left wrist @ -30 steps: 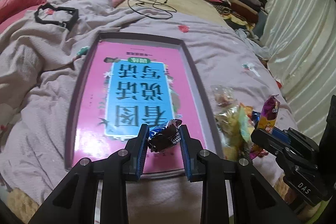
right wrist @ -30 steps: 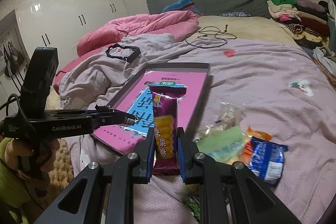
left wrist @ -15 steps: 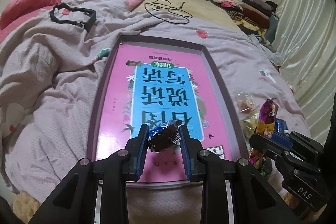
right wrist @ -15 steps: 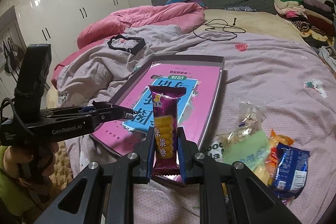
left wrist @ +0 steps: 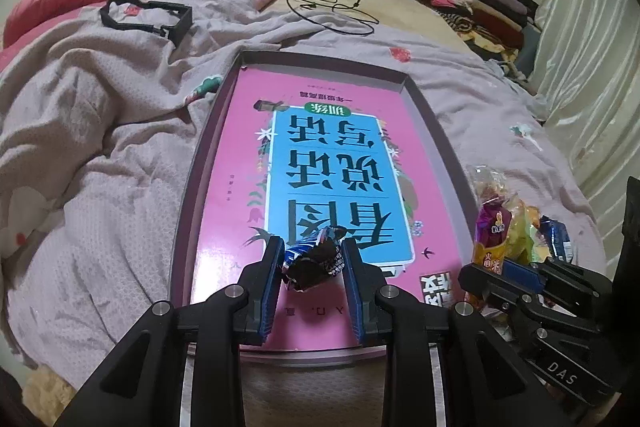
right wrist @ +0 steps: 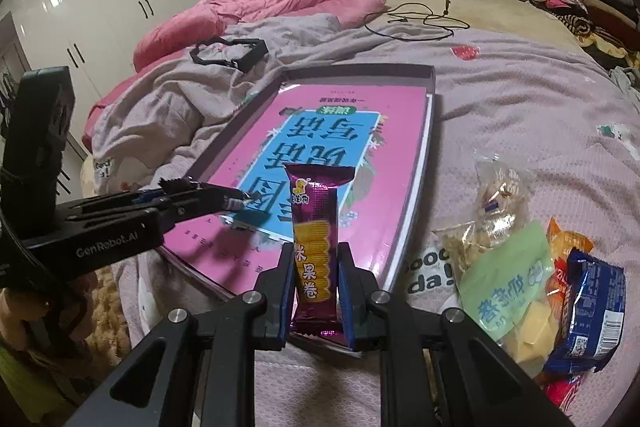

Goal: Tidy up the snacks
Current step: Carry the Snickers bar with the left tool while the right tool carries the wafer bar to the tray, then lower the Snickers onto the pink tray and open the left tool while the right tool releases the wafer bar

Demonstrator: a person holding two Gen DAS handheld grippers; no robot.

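Two wrapped snacks held over shallow rectangular tray [left wrist: 436, 131].
Crinkled dark foil packet [left wrist: 314, 261] is clamped by left gripper [left wrist: 312, 269]; glossy purple wafer-roll bar [right wrist: 316, 247] is pinched upright by right gripper [right wrist: 314, 291].

Left claw [left wrist: 312, 267] clamped on a crumpled blue snack wrapper [left wrist: 314, 261] above the pink book [left wrist: 320, 163] in its tray [left wrist: 436, 143]
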